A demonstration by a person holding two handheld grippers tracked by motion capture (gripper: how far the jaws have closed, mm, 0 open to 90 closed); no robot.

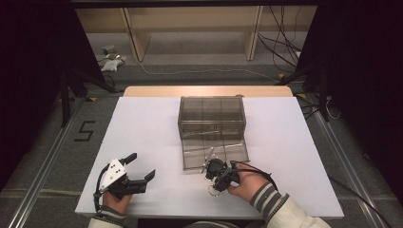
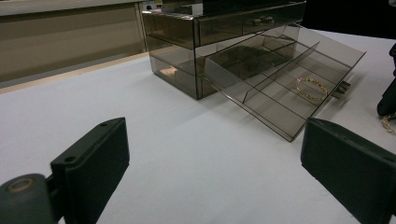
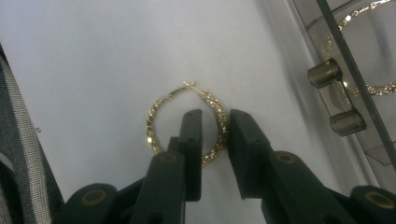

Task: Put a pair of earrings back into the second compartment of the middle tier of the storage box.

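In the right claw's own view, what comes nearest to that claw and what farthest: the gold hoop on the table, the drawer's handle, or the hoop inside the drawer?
1. Gold hoop on the table: between the claw's jaws.
2. Drawer handle: up right.
3. Hoop in the drawer: beyond the handle, far right.

Part of the gold hoop earring (image 3: 187,119) is hidden behind the right gripper (image 3: 215,140); whether it is pinched cannot be told.

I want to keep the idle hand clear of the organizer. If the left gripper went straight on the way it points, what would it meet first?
Probably the pulled-out drawer of the smoky clear organizer, across bare white table; depth is hard to judge.
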